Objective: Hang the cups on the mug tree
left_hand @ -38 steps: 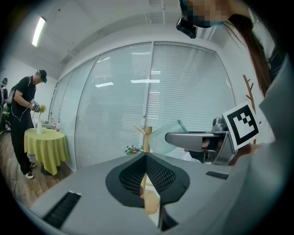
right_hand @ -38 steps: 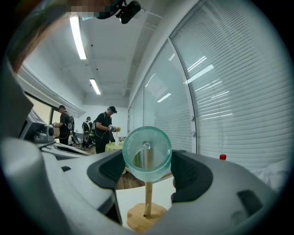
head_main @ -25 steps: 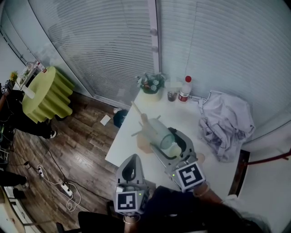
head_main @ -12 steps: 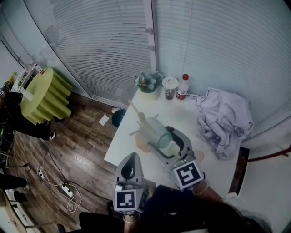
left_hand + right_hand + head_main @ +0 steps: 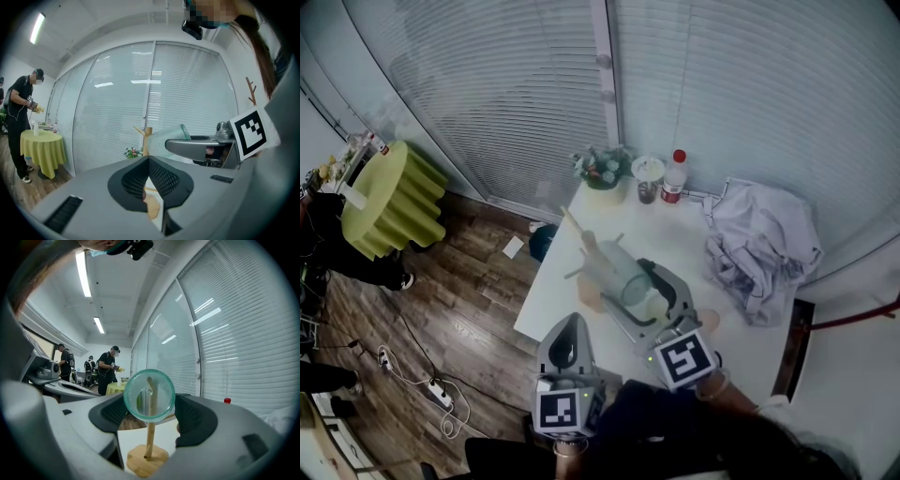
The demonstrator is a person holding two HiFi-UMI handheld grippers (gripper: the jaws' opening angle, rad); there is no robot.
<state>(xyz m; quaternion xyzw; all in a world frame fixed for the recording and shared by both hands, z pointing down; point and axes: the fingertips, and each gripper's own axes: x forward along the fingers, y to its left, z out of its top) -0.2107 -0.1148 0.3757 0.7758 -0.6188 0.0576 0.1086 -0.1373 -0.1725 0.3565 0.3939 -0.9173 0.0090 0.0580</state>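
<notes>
A wooden mug tree (image 5: 585,251) stands on the white table (image 5: 694,246), near its left edge. My right gripper (image 5: 639,287) is shut on a clear greenish glass cup (image 5: 622,272), held on its side with its bottom against the tree's pegs. In the right gripper view the cup's round bottom (image 5: 149,395) sits between the jaws, with the tree's pole (image 5: 150,439) and base (image 5: 146,459) behind it. My left gripper (image 5: 570,330) hovers at the table's near left edge, shut and holding nothing. The left gripper view shows the tree (image 5: 147,137), the cup (image 5: 168,137) and the right gripper (image 5: 199,145) ahead.
At the table's far edge stand a potted plant (image 5: 604,172), a lidded cup (image 5: 649,176) and a red-capped bottle (image 5: 673,178). A heap of white cloth (image 5: 759,242) covers the right side. On the wooden floor to the left are a green-draped round table (image 5: 389,192) and people.
My right gripper has carried the cup slightly left, closer to the mug tree. The left gripper has stayed where it was.
</notes>
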